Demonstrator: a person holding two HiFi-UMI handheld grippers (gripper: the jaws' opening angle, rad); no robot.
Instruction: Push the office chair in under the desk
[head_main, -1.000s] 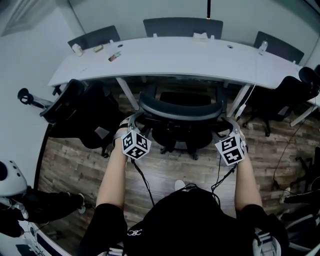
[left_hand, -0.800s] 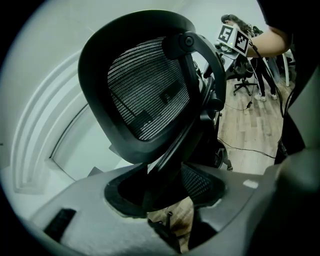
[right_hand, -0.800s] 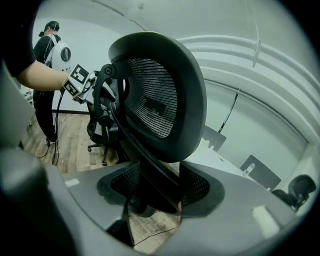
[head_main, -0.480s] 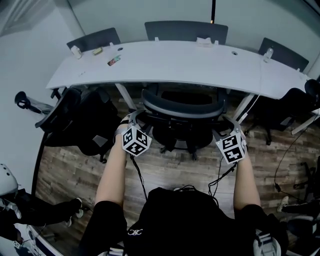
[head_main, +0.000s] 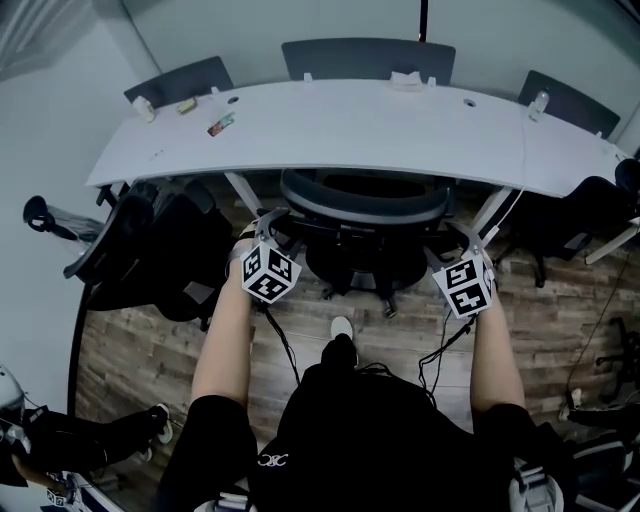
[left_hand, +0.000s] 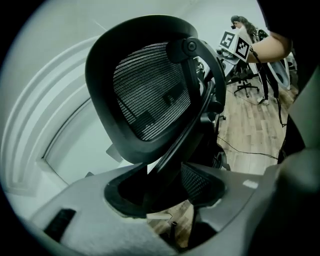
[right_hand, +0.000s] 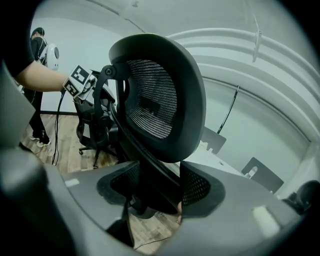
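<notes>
**Both grippers clamp the chair's back frame, with the backrest now at the desk's near edge**

The left gripper has its jaws closed on the black side bar of the office chair, and the right gripper is clamped the same way on the opposite bar. The mesh backrest rises just beyond each pair of jaws. A second ago a strip of floor and chair seat showed between the backrest and the desk. Now the backrest's far rim meets the middle of the tabletop's near edge, and the seat lies beneath it. The person's foot has stepped forward onto the wooden floor behind the chair. Small items still lie near the tabletop's far left corner.
</notes>
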